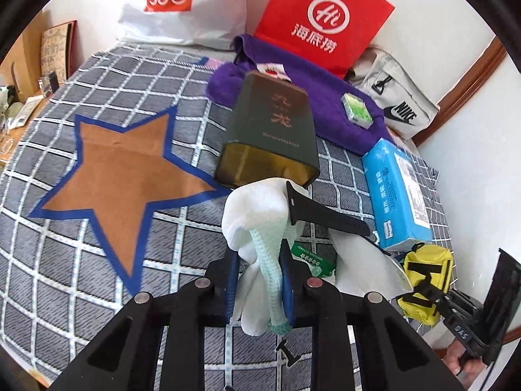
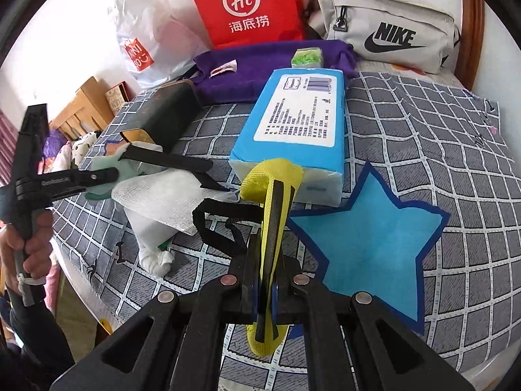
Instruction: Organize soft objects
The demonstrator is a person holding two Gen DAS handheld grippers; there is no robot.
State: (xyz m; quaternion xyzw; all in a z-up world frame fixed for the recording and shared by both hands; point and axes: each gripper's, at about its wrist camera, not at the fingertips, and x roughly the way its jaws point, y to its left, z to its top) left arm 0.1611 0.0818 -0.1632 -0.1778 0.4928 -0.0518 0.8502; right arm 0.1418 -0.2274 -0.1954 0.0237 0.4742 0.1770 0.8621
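Note:
My left gripper (image 1: 259, 280) is shut on a white and mint-green sock (image 1: 260, 224), held above the grey checked bedspread (image 1: 81, 293). An orange star (image 1: 120, 169) lies to its left. My right gripper (image 2: 264, 280) is shut on a small yellow pouch with black straps (image 2: 272, 215), also seen in the left wrist view (image 1: 428, 285). A blue star (image 2: 371, 244) lies just right of it. In the right wrist view the left gripper (image 2: 94, 176) holds the sock (image 2: 107, 176) at the far left.
A black watch strap (image 1: 322, 211) lies on white cloth (image 2: 162, 198). A dark tin box (image 1: 270, 133), a blue tissue pack (image 2: 296, 130), a purple towel (image 1: 325, 104), a red bag (image 2: 247, 3), a Miniso bag (image 1: 182, 3) and a grey Nike bag (image 2: 387, 26) crowd the back.

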